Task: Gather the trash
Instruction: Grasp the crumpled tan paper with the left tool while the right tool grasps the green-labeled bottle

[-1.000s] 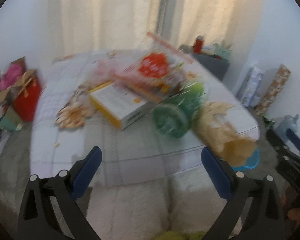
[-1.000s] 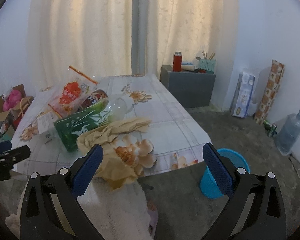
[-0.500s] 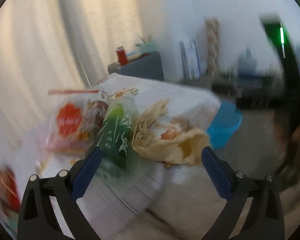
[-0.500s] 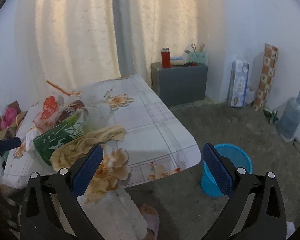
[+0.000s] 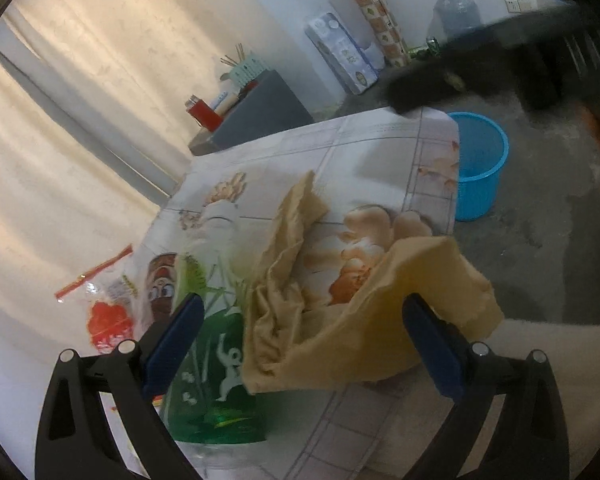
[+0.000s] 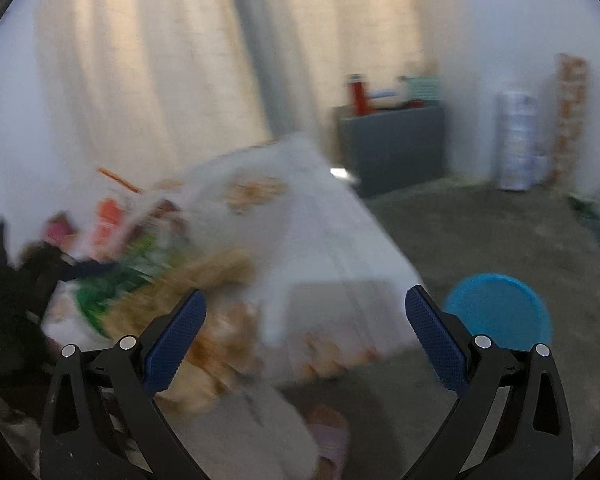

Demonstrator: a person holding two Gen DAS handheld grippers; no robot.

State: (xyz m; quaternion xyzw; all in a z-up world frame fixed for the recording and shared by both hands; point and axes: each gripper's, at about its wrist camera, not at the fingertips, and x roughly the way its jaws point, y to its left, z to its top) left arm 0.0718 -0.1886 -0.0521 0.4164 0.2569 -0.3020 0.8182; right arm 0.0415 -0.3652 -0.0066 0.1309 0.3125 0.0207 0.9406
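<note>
Right wrist view is badly motion-blurred, so we can barely separate the items on the bench [image 6: 320, 216]; only colours read there. In the left wrist view a dark blurred shape cuts across the top right corner and we cannot tell what it is.

The round blue plastic basket [image 5: 480, 160] stands on the floor just beside the bench corner; its inside looks bare as far as we see, the bottom partly hidden.

On the floral-cloth bench lie a crumpled tan paper bag [image 5: 340, 320], touching a green printed plastic bag [image 5: 216, 380], then a brown snack wrapper [image 5: 160, 284] and a clear packet with a red label [image 5: 108, 320].

Left tool [image 5: 300, 344] is spread wide, empty, its fingers either side of the tan bag. Right tool [image 6: 304, 336] is also wide apart, gripping nothing, off the bench edge.
</note>
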